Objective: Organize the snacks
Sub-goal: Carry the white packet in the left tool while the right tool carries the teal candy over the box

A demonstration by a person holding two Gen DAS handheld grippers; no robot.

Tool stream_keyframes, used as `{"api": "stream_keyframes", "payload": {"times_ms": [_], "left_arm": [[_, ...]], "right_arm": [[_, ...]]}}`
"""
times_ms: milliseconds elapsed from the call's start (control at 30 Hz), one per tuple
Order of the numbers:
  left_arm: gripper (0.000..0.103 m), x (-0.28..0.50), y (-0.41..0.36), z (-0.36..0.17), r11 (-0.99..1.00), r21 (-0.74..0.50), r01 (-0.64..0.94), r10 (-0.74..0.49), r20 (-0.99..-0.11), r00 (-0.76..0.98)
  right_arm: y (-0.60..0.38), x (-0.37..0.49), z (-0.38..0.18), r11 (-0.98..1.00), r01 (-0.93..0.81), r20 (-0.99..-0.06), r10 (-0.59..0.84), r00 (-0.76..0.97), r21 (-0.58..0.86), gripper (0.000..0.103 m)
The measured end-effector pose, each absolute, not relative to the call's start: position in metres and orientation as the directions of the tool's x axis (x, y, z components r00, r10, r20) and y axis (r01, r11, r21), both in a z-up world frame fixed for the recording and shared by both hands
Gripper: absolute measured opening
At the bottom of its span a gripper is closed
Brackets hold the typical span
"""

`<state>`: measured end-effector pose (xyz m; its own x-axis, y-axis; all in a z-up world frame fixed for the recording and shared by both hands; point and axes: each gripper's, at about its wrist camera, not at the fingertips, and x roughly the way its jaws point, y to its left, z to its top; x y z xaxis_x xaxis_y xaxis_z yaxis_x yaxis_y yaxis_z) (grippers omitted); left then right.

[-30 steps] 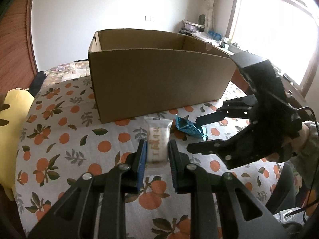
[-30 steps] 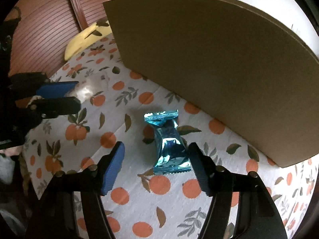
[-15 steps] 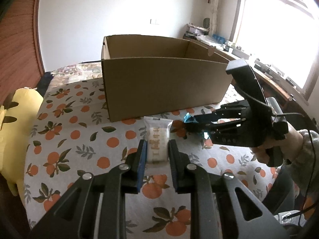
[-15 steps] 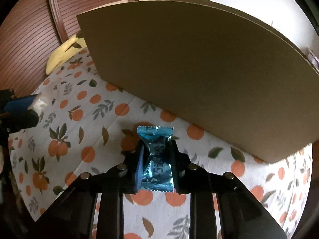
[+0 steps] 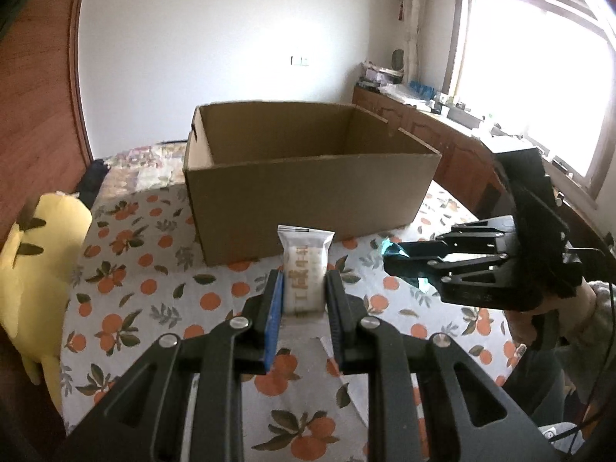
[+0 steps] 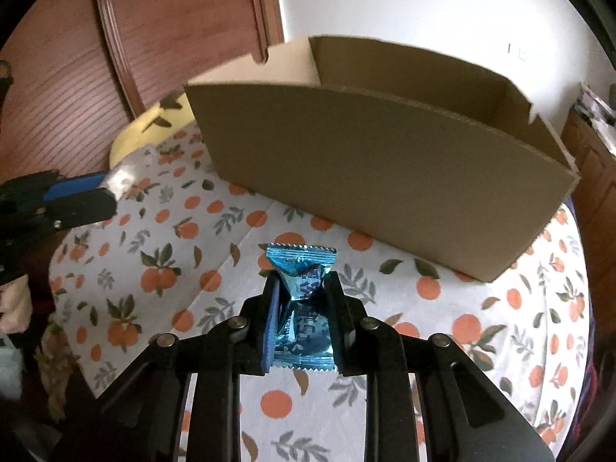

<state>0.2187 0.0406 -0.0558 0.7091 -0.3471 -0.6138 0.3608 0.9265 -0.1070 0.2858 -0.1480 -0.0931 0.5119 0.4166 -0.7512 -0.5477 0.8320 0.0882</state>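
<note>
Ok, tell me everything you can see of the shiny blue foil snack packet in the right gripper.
The shiny blue foil snack packet is a small pillow-shaped wrapper with serrated sealed ends and white lettering. It is pinched and creased at its waist between the pads of the right gripper, which is shut on it. It is held off the orange-print tablecloth, its far end pointing toward the open brown cardboard box. Nothing else touches it.

White snack packet (image 5: 304,273) and blue snack packet (image 6: 302,308) held aloft.
</note>
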Motion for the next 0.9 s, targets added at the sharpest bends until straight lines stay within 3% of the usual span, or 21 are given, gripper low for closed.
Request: {"api": "stream_keyframes", "payload": {"times_ms": [900], "left_arm": [[0.020,0.296,0.008,0.010,0.932,-0.030,0.361,-0.320,-0.533,0.783]], "right_arm": [[-0.192,0.325,0.012,0.835,-0.548,-0.582,0.470,0.663,0.050,0.021]]}}
